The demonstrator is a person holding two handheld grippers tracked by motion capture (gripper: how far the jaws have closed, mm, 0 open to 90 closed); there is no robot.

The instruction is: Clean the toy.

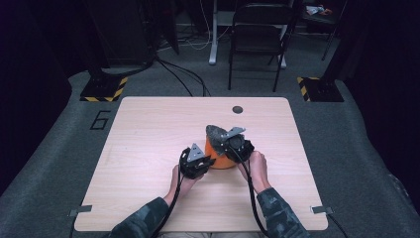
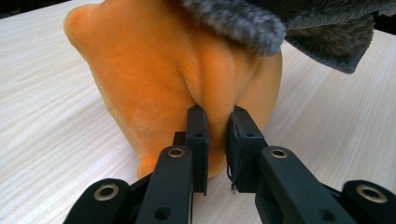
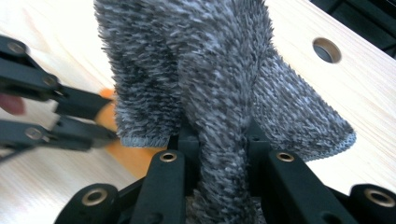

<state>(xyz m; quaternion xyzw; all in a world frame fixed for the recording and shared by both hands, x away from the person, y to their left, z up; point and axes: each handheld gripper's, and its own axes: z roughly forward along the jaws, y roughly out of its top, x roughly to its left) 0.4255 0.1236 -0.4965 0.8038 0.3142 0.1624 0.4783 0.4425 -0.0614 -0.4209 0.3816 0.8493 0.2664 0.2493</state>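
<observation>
An orange plush thing (image 1: pixel 221 157) stands on the wooden table (image 1: pixel 148 134) a little right of the middle. A fuzzy grey cloth (image 1: pixel 215 131) drapes over its top. My left gripper (image 1: pixel 210 160) comes in from the left, shut on a fold of the orange plush (image 2: pixel 154 70), its pads (image 2: pixel 198 130) pinching the fabric low on the side, jaw tips (image 2: pixel 217 116) close together. My right gripper (image 1: pixel 224 140) is above and to the right, shut on the grey cloth (image 3: pixel 201 60), which bunches between its jaws (image 3: pixel 220 140). In the right gripper view the left gripper (image 3: pixel 109 122) shows beside the orange plush (image 3: pixel 135 161).
A round hole (image 1: pixel 237 109) sits near the table's far edge, also seen as the hole (image 3: pixel 326 50) in the right gripper view. A black folding chair (image 1: pixel 257 34) and cables stand on the floor beyond the table. Bare tabletop (image 2: pixel 46 116) lies to the left.
</observation>
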